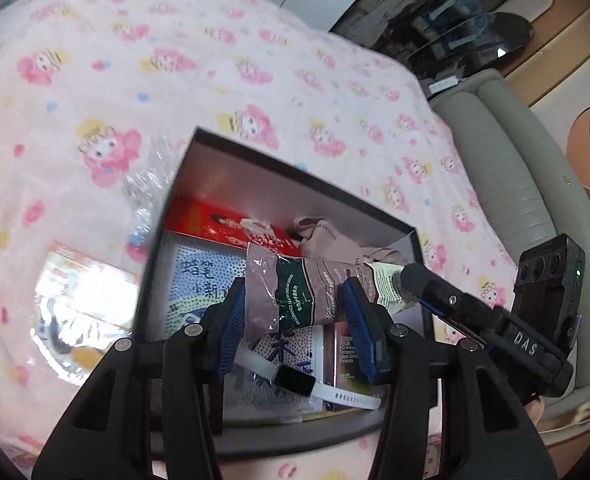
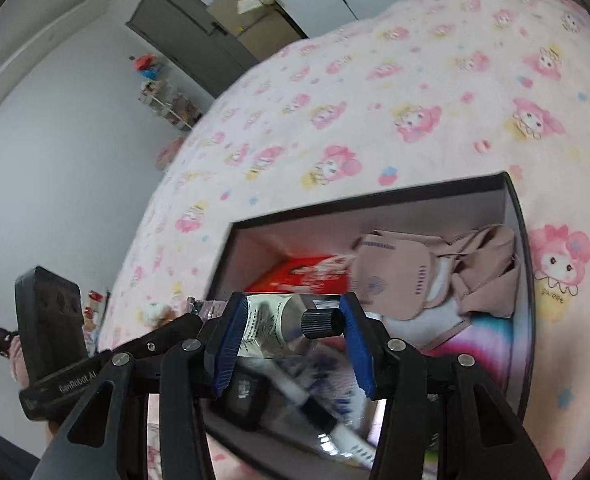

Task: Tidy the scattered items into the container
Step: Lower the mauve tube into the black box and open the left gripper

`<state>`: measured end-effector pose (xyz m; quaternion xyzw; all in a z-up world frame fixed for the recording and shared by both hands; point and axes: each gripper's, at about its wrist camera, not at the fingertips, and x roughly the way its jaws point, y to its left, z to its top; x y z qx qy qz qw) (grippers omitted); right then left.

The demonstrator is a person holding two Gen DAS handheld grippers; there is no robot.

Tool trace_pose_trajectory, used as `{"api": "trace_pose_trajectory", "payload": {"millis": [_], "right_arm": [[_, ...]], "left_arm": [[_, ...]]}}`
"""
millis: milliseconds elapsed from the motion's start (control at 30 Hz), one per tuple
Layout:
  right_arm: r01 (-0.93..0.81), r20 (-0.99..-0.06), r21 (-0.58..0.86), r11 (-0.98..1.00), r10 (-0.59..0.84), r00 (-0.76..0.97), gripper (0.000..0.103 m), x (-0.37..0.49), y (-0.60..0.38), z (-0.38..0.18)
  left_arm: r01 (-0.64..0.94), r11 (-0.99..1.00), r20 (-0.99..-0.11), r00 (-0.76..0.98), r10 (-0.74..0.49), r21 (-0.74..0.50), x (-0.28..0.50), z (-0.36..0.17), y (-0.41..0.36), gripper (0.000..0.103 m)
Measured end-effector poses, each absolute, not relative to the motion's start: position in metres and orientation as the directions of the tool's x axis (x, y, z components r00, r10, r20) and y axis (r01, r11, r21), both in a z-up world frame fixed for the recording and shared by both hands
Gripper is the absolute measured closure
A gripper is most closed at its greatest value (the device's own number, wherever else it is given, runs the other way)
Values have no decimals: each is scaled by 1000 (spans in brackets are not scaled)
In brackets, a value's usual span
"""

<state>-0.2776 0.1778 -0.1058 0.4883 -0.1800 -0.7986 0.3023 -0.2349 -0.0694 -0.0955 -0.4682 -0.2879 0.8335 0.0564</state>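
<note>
Pink blanket under the dark box. Hand cream tube hangs over box interior, long axis level, running gripper to gripper, black cap at R end. L gripper clamps its wrapped tail end; R gripper clamps cap end.

The hand cream tube reads "Hand cream" and "FRAGRANCE HAND CREAM SERIES" — the right gripper body says "DAS", the left gripper body "GenRobot.AI". A booklet shows "蜡笔小新".
</note>
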Motion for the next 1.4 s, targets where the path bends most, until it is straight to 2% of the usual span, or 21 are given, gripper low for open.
{"api": "trace_pose_trajectory", "payload": {"millis": [167,500,633,767,967,1100,1267,1333,1400], "right_arm": [[304,-723,532,-790,-611,-323,59,-290,177,-126],[216,-763,568,-794,-606,-225,59,-314,179,-167],[189,-809,535,-823,-564,-166,58,-313,173,-180],[190,-816,526,-829,-555,-160,58,-313,173,-182],[236,-802,476,-847,-528,-278,58,-302,180,-152],[280,-794,420,-863,-499,-347,58,-295,183,-129],[324,-848,389,-862,-472,-238,59,-295,172,-146],[325,-867,365,-872,-446,-222,59,-296,169,-153],[306,-872,366,-879,-439,-217,59,-298,172,-159]], "left_arm": [[212,-829,-784,-506,359,-517,-265,-116,-65,53],[290,-834,-850,-405,337,-469,-291,-152,-61,52],[310,-855,-887,-348,305,-416,-298,-164,-53,45],[312,-879,-915,-304,266,-359,-297,-168,-46,45],[285,-875,-854,-467,228,-390,-269,-134,-47,46],[196,-923,-867,-449,215,-331,-260,-124,-26,52],[141,-945,-928,-276,250,-296,-272,-147,-1,64],[129,-963,-938,-290,191,-236,-279,-147,4,68],[142,-960,-938,-289,193,-242,-288,-148,3,68]]}}
